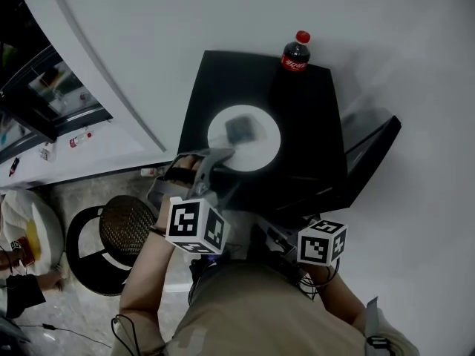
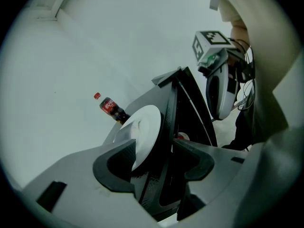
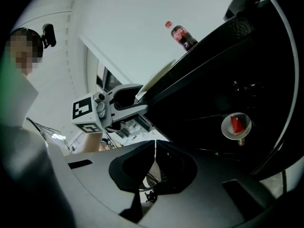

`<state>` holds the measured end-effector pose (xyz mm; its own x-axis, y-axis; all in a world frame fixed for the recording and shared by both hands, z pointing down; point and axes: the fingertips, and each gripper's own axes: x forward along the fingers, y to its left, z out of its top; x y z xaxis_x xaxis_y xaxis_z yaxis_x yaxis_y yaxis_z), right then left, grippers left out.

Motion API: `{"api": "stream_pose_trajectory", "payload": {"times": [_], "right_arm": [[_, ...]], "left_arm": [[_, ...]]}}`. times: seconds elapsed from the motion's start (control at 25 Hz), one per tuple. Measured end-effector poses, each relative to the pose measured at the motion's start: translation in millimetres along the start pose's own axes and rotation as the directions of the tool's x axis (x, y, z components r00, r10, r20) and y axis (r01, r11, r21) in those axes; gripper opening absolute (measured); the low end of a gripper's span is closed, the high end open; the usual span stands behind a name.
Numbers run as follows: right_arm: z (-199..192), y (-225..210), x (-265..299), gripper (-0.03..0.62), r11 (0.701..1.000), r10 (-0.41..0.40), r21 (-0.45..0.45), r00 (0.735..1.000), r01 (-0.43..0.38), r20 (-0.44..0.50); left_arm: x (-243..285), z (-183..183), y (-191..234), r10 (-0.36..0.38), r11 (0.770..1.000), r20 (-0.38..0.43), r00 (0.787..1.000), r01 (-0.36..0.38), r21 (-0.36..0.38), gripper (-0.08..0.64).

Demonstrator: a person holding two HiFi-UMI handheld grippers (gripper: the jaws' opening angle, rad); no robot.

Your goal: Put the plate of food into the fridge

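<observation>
On top of the black fridge, the plate of food rests with the left gripper released around its rim.
In the head view the white plate [image 1: 269,144] lies in the middle of the fridge [image 1: 312,110] top, with a dark, blurred piece of food [image 1: 241,130] on it. A cola bottle [image 1: 296,53] stands upright at the top's 1 o'clock corner, well apart from the plate. The left gripper [image 1: 214,159] meets the plate at its 7 o'clock edge. In the left gripper view its jaws stand wide apart with the plate's rim between them, and whether the rim touches a jaw cannot be told. The fridge door [image 1: 371,150] hangs open at 3 o'clock. The right gripper [image 3: 154,151] sits low at 5 o'clock by that door, its jaws clenched together with nothing between them.
</observation>
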<state>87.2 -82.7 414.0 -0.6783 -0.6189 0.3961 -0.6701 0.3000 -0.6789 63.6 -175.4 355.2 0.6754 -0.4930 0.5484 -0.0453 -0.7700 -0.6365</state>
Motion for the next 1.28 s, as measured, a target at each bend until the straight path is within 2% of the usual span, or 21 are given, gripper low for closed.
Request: {"api": "stream_pose_trajectory", "payload": {"times": [0.16,0.36,0.56,0.8,1.28], "right_arm": [[4,0,-1,0.021,1.0,-0.01,-0.017,1.0,0.01,0.005],[11,2,4,0.021,0.986,-0.074,-0.151,0.997,0.07,-0.02],[17,2,8,0.021,0.98,-0.088,-0.181,0.996,0.085,-0.012],[20,-4,5,0.021,0.932,-0.187,-0.315,0.982,0.179,0.003],[28,-5,2,0.021,0.966,-0.138,-0.218,0.99,0.142,0.036]], "left_arm": [[3,0,0,0.012,0.999,-0.016,1.0,-0.011,0.043,0.238],[3,-1,-1,0.005,0.998,-0.022,1.0,-0.004,0.063,0.236],[4,0,-1,-0.002,0.998,-0.017,1.0,0.003,0.069,0.221],[-3,-1,-1,-0.006,0.998,0.004,1.0,0.005,0.057,0.179],[-10,3,0,0.003,1.0,0.057,0.998,-0.004,0.019,0.125]]}}
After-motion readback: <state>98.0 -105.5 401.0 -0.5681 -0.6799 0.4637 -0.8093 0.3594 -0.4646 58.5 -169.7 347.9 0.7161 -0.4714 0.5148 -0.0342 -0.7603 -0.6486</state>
